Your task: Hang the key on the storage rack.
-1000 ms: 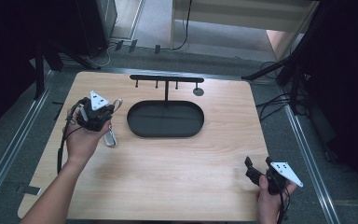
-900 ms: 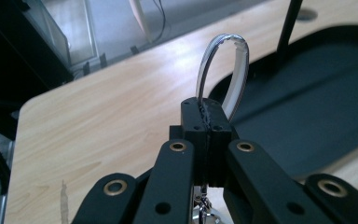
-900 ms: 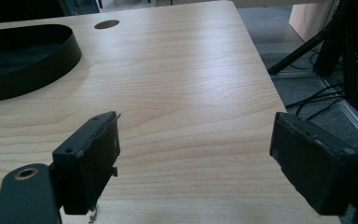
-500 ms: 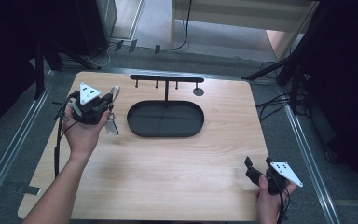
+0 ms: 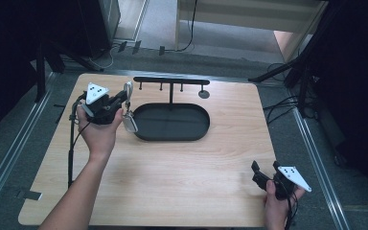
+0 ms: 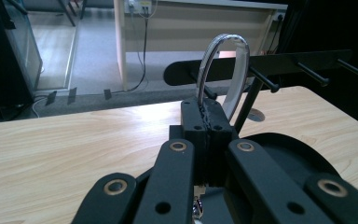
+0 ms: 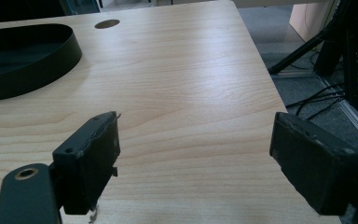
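The left claw (image 5: 124, 98) is closed tight on a grey loop strap with a small silver oval tag hanging below it (image 5: 129, 111), and it holds this thing in the air just beside the left end of the black oval metal tray (image 5: 201, 120). In the left gripper view the strap loop (image 6: 223, 70) rises upright from between the pressed pads, and behind it stands the black metal hanger bar with short pegs (image 6: 303, 58), whose post rises at the far rim of the tray. The loop is near the leftmost pegs but it is not yet on any of them. The right claw (image 7: 193, 154) stands wide open with nothing between its pads; it rests low over the light wooden table (image 5: 172, 182) near the front right corner, well apart from the tray. The step in hand appears to be the carrying of the strap toward the hanger bar, so the work looks about half done. The next move probably calls for lifting the loop a little, bringing its opening in line with the tip of one peg, sliding it over the peg, and only then opening the claw. If the loop turns sideways, it may miss the peg.
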The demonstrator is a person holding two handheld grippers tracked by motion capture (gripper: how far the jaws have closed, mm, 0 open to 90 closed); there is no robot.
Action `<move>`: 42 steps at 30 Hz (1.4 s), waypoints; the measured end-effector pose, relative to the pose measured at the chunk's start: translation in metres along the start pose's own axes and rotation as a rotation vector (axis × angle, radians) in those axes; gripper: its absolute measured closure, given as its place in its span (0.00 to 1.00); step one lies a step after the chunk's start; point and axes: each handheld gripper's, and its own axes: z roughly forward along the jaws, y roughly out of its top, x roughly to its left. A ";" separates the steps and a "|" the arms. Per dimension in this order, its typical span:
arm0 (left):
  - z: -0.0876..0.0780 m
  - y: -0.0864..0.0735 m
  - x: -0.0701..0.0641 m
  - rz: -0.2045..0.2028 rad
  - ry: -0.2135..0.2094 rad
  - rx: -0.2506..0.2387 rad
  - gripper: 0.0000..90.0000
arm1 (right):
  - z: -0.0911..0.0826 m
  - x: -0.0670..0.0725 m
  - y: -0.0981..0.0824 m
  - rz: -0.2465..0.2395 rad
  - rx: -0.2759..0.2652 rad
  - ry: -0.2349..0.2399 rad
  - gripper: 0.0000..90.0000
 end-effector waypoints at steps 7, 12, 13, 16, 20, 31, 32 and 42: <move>0.014 -0.007 -0.012 0.009 0.014 0.012 1.00 | 0.000 0.000 0.000 -0.001 0.001 -0.001 0.18; 0.023 -0.010 -0.016 -0.002 0.023 0.025 1.00 | 0.000 0.000 0.000 0.001 -0.001 0.000 0.18; 0.025 -0.011 -0.016 -0.007 0.023 0.028 1.00 | 0.000 0.000 0.000 0.003 0.000 0.000 0.18; 0.029 -0.012 -0.017 -0.014 0.035 0.032 1.00 | 0.000 0.000 0.000 0.007 -0.001 0.001 0.18; 0.035 -0.014 -0.016 -0.014 0.059 0.051 1.00 | 0.000 -0.001 0.000 0.007 -0.002 0.005 0.18; 0.044 -0.013 -0.018 -0.011 0.080 0.065 1.00 | 0.000 -0.001 0.000 0.009 -0.001 0.005 0.18; 0.045 -0.013 -0.018 -0.010 0.079 0.066 1.00 | 0.000 -0.001 0.000 0.011 -0.002 0.006 0.18; 0.054 -0.014 -0.017 -0.020 0.100 0.077 1.00 | 0.000 -0.001 0.000 0.013 -0.003 0.005 0.18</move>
